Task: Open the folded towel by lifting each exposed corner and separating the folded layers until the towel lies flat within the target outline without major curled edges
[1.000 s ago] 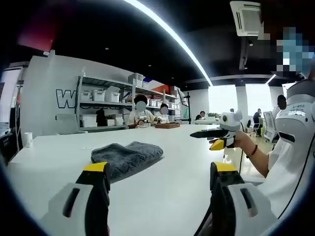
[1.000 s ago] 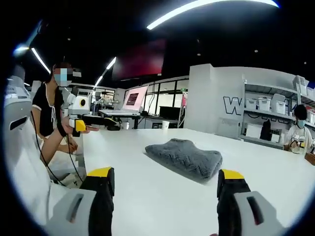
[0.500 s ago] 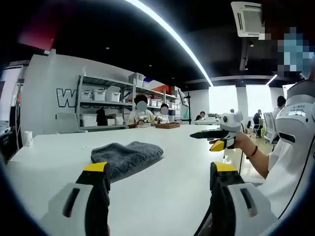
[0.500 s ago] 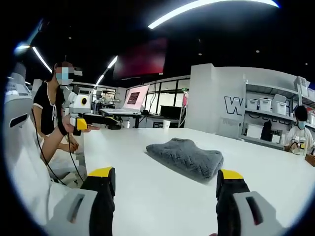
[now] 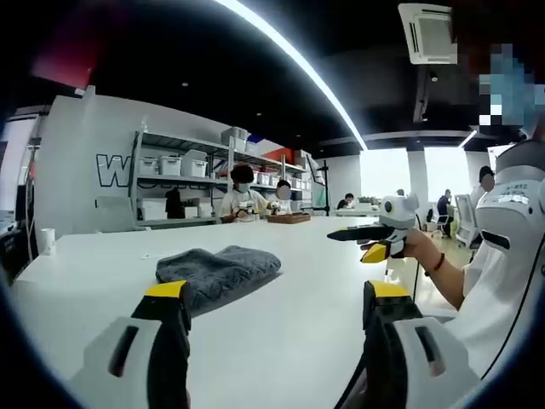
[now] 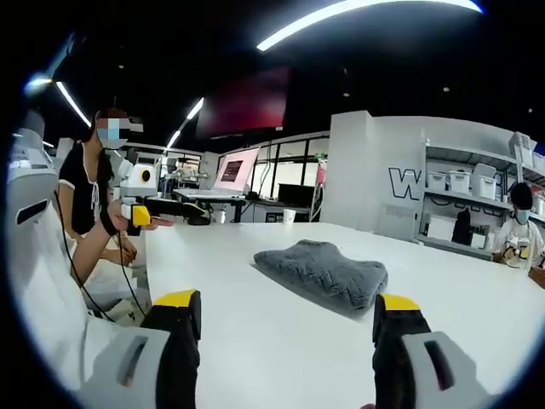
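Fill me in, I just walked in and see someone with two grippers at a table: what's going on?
A person holds a gripper in each hand, facing a folded grey towel on a white table. The left gripper and right gripper are both open and short of the towel, touching nothing. The towel is still folded, so unfolding has not begun. Other people sit at the table's far end.

A large dark letter "W" stands on the white wall (image 5: 85, 162) beside the shelving (image 5: 183, 183); the letters after it are hidden. Nothing else is legible.
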Available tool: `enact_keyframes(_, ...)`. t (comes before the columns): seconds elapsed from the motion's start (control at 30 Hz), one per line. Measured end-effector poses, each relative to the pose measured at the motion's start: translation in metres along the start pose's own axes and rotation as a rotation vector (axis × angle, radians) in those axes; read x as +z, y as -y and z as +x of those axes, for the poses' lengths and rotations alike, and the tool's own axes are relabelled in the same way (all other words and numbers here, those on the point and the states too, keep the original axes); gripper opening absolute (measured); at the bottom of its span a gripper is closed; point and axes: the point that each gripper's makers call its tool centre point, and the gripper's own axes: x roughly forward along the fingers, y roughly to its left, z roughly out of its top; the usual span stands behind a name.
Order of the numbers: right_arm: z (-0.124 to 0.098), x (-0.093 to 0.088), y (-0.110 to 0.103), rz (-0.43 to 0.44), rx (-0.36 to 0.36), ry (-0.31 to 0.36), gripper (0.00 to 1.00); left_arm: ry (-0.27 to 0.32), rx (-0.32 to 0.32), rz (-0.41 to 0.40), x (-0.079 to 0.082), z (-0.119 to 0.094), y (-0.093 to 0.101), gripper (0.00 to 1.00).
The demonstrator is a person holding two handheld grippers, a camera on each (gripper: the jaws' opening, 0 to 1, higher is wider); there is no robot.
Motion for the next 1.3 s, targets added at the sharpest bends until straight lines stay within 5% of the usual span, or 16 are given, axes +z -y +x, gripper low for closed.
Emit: enact_keyframes(1.3,0.0036,0.0056,-0.0017,0.004,0.013,0.024,0.80,0.014,-0.022,-0.021,0.0006,0.0033,0.0012,0.81)
